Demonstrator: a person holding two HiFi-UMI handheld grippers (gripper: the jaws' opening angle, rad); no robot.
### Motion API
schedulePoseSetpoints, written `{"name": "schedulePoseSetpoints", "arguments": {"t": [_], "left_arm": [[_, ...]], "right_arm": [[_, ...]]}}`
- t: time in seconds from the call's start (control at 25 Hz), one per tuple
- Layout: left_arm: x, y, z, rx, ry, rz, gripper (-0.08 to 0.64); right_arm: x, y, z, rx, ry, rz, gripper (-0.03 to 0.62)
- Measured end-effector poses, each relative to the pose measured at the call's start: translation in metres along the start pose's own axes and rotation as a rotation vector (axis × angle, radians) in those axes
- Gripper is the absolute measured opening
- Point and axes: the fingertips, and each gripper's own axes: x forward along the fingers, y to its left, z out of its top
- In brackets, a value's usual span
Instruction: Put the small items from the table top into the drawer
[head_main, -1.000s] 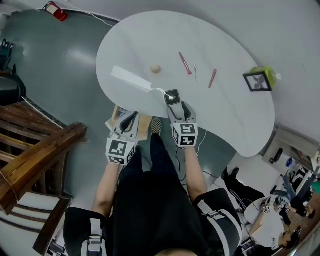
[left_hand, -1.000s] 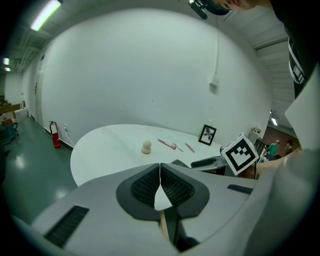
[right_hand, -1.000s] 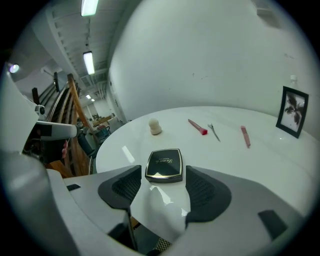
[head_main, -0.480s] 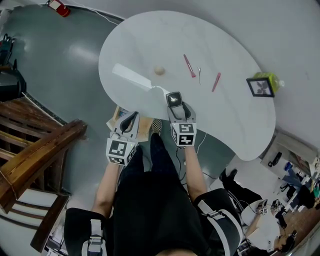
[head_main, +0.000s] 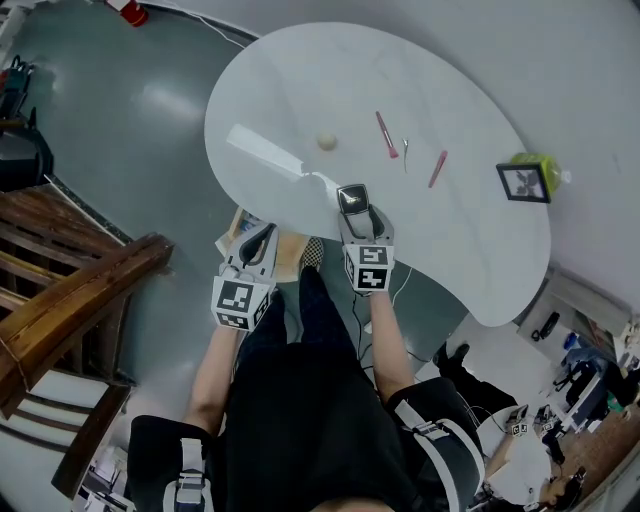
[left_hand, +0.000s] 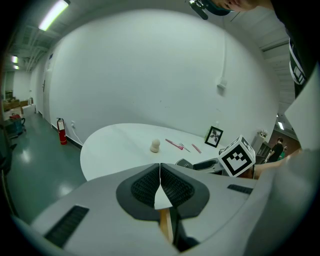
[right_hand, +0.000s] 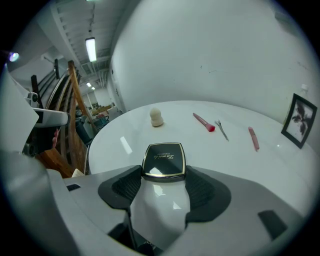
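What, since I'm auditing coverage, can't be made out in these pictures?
Drawer: head view, hidden below the table edge.
Compact lid print: right gripper view, too small.
Thin metal tool: head view, too small to identify.
Photo frame picture: head view, too small.

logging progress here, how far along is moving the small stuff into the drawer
Early. Nothing shows as stowed yet. In hand: the right gripper is shut on the black compact at the table's near edge; the left gripper is shut and empty. Left on the table: beige sponge, pink brush, tweezers, pink tube.
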Motion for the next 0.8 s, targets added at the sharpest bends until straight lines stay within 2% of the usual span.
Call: {"name": "schedulePoseSetpoints", "arguments": {"t": [0.36, 0.6, 0.8], "left_arm": [[-0.022, 0.008, 0.003, -0.001, -0.026, 0.032, 0.021], [-0.041, 0.012, 0.01, -0.001, -0.063, 0.051, 0.02], [-0.065, 0.016, 0.016, 0.001, -0.097, 0.077, 0.021]], "right_arm": [[-0.006, 0.002, 0.008, -0.015, -0.039, -0.009, 0.276], [-0.028, 0.016, 0.035, -0.039, -0.11, 0.001, 0.275], [-0.05, 0.043, 0.058, -0.081, -0.164, 0.041, 0.276]]}}
